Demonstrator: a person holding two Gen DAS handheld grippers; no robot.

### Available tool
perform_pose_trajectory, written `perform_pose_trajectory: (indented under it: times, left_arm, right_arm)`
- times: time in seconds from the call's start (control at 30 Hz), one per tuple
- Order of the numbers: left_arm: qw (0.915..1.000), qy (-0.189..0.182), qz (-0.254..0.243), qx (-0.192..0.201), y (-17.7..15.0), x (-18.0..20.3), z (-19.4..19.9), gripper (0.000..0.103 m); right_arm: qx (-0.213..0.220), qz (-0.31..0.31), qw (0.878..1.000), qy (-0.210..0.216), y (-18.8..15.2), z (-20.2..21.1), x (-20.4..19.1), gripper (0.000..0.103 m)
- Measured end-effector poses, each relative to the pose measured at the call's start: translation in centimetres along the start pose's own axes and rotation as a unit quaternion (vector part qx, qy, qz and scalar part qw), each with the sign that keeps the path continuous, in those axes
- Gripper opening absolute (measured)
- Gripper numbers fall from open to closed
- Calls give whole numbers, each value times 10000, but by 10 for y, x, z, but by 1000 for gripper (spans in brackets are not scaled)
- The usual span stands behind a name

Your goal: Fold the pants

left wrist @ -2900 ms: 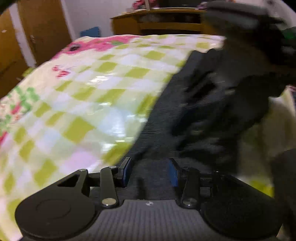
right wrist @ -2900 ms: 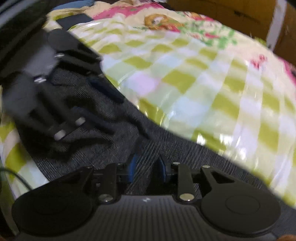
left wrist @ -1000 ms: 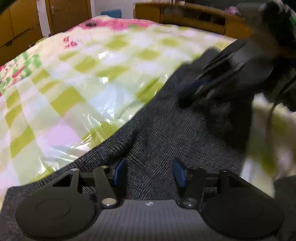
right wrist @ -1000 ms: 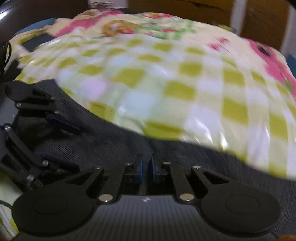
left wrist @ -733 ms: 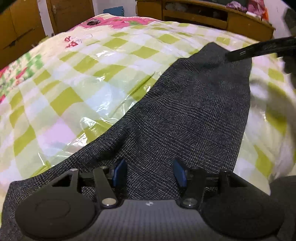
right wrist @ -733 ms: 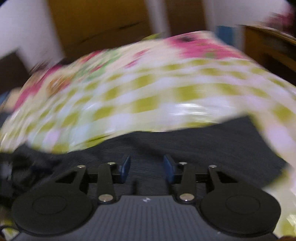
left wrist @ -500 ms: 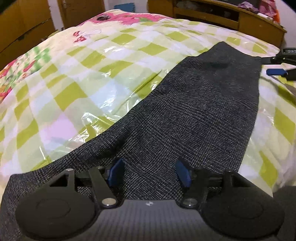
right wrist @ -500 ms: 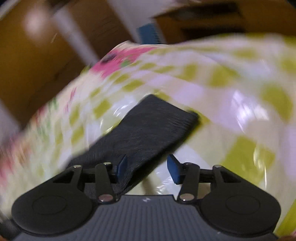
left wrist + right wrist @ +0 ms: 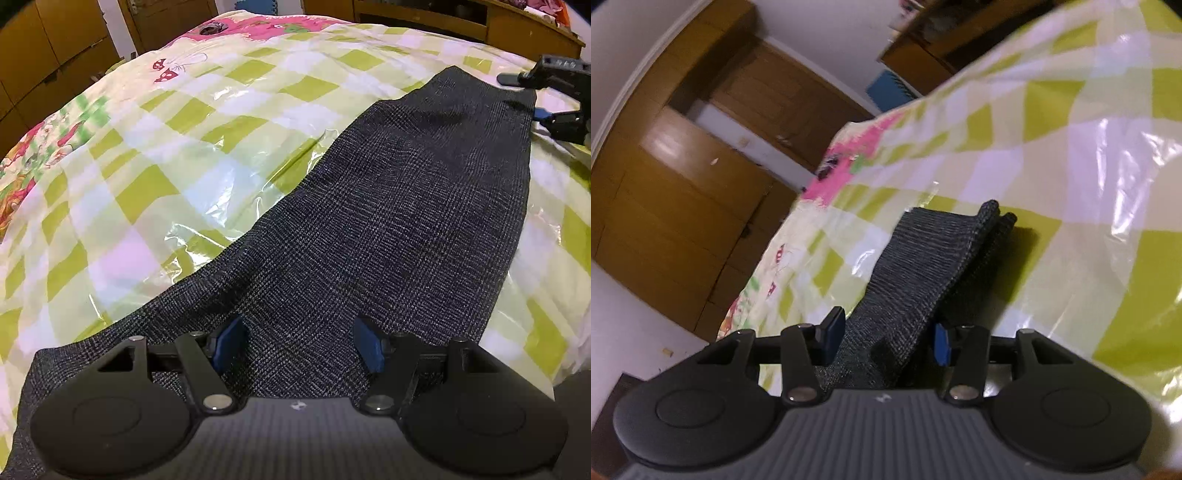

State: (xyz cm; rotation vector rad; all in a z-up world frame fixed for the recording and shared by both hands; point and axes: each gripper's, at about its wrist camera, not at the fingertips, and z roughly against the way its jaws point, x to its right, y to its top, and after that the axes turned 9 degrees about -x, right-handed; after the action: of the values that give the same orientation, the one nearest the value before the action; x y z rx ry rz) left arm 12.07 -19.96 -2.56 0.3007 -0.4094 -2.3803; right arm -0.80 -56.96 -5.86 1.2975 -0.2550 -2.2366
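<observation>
One pair of dark grey pants [image 9: 388,221] on the bed, lying flat on one green-and-white checked bedspread [image 9: 155,155] under clear plastic film; fabric runs as one long strip from the near left corner to the far right in the left wrist view. Left gripper [image 9: 297,345] low over the near end, two blue pads [image 9: 229,341] spread wide and still opening, fabric beneath and between them, neither pad pressing it. Far right of the same view: the right gripper [image 9: 533,99] at the strip's far end, two fingers visible, parted. Right wrist view is rolled, so the bed slopes. Left side there: wooden wardrobe doors [image 9: 676,192]; I can't count the panels reliably. Centre: the pants' end [image 9: 923,258], two stacked layers visible at the far edge. Right gripper [image 9: 884,338] jaws spread, fabric between the two pads; can't tell if the left pad touches it, the right pad is clear of it. One blue object [image 9: 888,90] by the wall beyond the bed.
</observation>
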Motion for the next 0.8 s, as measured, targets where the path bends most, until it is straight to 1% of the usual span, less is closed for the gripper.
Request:
perform_pose_trajectory:
  times: [0.07,0.13,0.17,0.2,0.23,0.27,0.33,0.4,0.5,0.63,0.7,0.77,0.8]
  left_arm:
    - [10000,-3,78,7,0,-2,-1,83]
    - [9998,-18,172,25,-2,-4,-2,85]
    - [9997,-30,245,50,-3,-5,-2,85]
    - [9995,-27,304,77,-5,-5,-2,85]
    - [9992,-4,376,112,-7,-5,-1,85]
    - [9990,37,427,149,-8,-3,2,85]
    - [9984,124,454,310,-13,2,9,84]
    - [9973,14,511,529,-15,9,15,84]
    - [9966,-43,629,524,-10,23,3,84]
    - [9933,-379,879,652,-3,21,-1,84]
    - [9915,-497,997,675,-5,16,-1,84]
    - [9895,-564,1115,725,-14,8,7,84]
    - [9887,-536,1162,781,-21,3,14,84]
  right_arm:
    - [-101,-138,9999,-9,3,-13,5,48]
    - [-68,-439,9989,150,8,-21,10,47]
    - [-80,-619,9979,194,12,-25,12,43]
    - [-79,-777,9968,184,14,-26,13,24]
    - [-74,-939,9953,240,16,-27,14,12]
    - [-55,-1047,9938,378,17,-26,15,8]
    - [81,-971,9937,555,19,-16,7,8]
    - [248,-866,9934,708,25,-3,-3,7]
    - [388,-824,9923,844,33,9,-16,7]
    - [545,-661,9935,749,31,24,-35,7]
    - [507,-527,9954,626,30,27,-49,7]
    - [444,18,9978,499,24,32,-77,7]
    - [399,254,9976,510,21,33,-92,7]
